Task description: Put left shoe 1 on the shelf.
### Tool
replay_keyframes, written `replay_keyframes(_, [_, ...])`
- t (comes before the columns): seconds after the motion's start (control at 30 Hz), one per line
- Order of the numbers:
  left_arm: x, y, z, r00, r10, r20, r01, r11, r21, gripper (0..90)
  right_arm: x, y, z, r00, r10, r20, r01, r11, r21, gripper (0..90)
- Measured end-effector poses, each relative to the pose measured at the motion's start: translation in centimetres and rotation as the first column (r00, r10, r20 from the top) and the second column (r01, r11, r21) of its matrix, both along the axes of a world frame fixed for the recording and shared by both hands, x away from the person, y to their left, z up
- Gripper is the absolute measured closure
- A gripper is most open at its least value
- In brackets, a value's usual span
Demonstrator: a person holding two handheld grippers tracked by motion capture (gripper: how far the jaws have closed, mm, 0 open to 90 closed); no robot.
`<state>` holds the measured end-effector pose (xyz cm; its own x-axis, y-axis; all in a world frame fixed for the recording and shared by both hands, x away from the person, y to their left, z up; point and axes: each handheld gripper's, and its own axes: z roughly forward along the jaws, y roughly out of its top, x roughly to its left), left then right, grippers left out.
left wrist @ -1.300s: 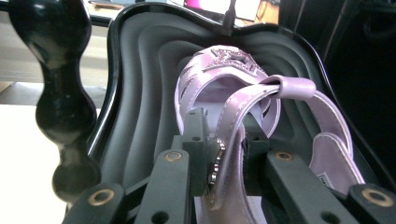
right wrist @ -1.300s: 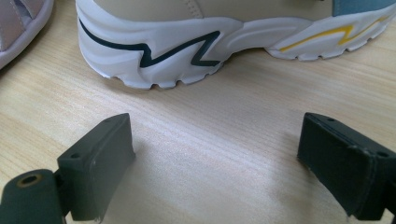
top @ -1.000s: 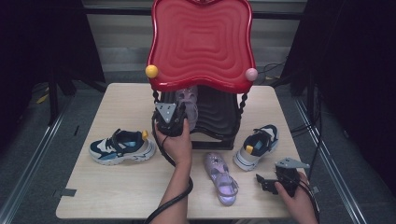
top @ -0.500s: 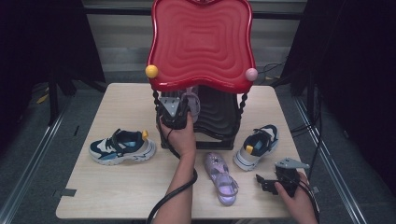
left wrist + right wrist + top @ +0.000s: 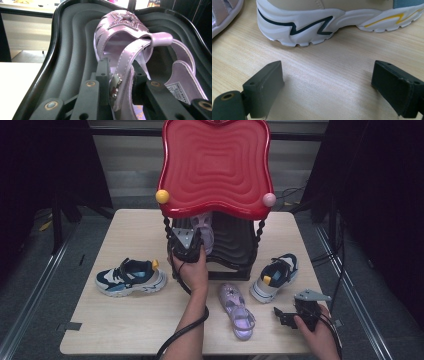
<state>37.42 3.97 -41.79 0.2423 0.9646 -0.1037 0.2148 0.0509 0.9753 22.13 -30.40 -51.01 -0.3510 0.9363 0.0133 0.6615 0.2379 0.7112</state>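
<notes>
1. The left gripper point(image 5: 191, 241) is up at the shoe rack point(image 5: 235, 245), its jaws nearly together and clamped on the strap of a lilac sandal point(image 5: 130, 50). They have just eased open a touch, with the strap still pinched between them.
2. That sandal lies on the rack's dark lower shelf point(image 5: 72, 50), toe towards the back, right under the red top point(image 5: 216, 165).
3. The right gripper point(image 5: 292, 318) rests low at the near right of the rack, jaws spread wide with nothing but bare wood between them.
4. Just past its jaws sits the white sole of a sneaker point(image 5: 332, 22), which stands beside the rack's right foot.
5. A second lilac sandal point(image 5: 236, 310) lies in front of the rack, between the two hands; a second sneaker point(image 5: 131, 277) sits to the rack's left.
6. All of it is on a pale wooden table point(image 5: 125, 330), the rack at its far middle. Around it are a grey floor, dark drapes on both sides and cables to the right.
7. The red top hides most of the shelf and the held sandal from above; the left hand covers that gripper's jaws there. In the right gripper's camera the sneaker's upper is cut off.
</notes>
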Motion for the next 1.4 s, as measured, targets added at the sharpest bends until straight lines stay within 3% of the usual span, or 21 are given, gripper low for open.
replay_keyframes(0.27, [0.0,0.1,0.3,0.9999,-0.011,-0.008,0.011,0.9995,0.029,70.8,0.0,0.0,0.0,1.0000,0.008,0.006,-0.008,1.000,-0.002,9.8])
replay_keyframes(0.4, [-0.4,0.1,0.7,0.9991,-0.038,0.021,0.037,0.9988,0.033,59.9,0.0,0.0,0.0,1.0000,0.008,0.006,-0.008,1.000,-0.002,9.8])
replay_keyframes(0.5, [-0.6,0.0,1.0,0.9985,-0.049,0.025,0.048,0.9981,0.039,56.8,0.0,0.0,0.0,1.0000,0.007,0.005,-0.007,1.000,-0.002,9.8])
replay_keyframes(0.7, [-1.2,-0.1,1.5,0.9957,-0.093,-0.002,0.093,0.9931,0.072,50.3,0.0,0.0,0.0,1.0000,0.007,0.005,-0.007,1.000,-0.001,9.8])
replay_keyframes(0.97, [-2.2,0.5,2.4,0.9915,-0.127,-0.031,0.129,0.9885,0.079,42.4,0.0,0.0,0.0,1.0000,0.006,0.004,-0.006,1.000,-0.001,9.8])
replay_keyframes(1.13, [-2.9,0.9,2.9,0.9793,-0.190,-0.071,0.195,0.9777,0.078,37.5,0.0,0.0,0.0,1.0000,0.006,0.005,-0.006,1.000,-0.001,9.8])
replay_keyframes(1.17, [-3.4,1.1,3.1,0.9734,-0.217,-0.075,0.223,0.9704,0.092,36.1,0.0,0.0,0.0,1.0000,0.006,0.005,-0.006,1.000,-0.001,9.8])
replay_keyframes(1.23, [-3.6,1.1,3.2,0.9725,-0.221,-0.073,0.228,0.9684,0.101,35.1,0.0,0.0,0.0,1.0000,0.005,0.004,-0.005,1.000,0.000,9.8])
replay_keyframes(1.4, [-4.8,2.0,3.5,0.9589,-0.268,-0.092,0.277,0.9558,0.099,30.0,0.0,0.0,0.0,1.0000,0.006,0.005,-0.006,1.000,0.000,9.8])
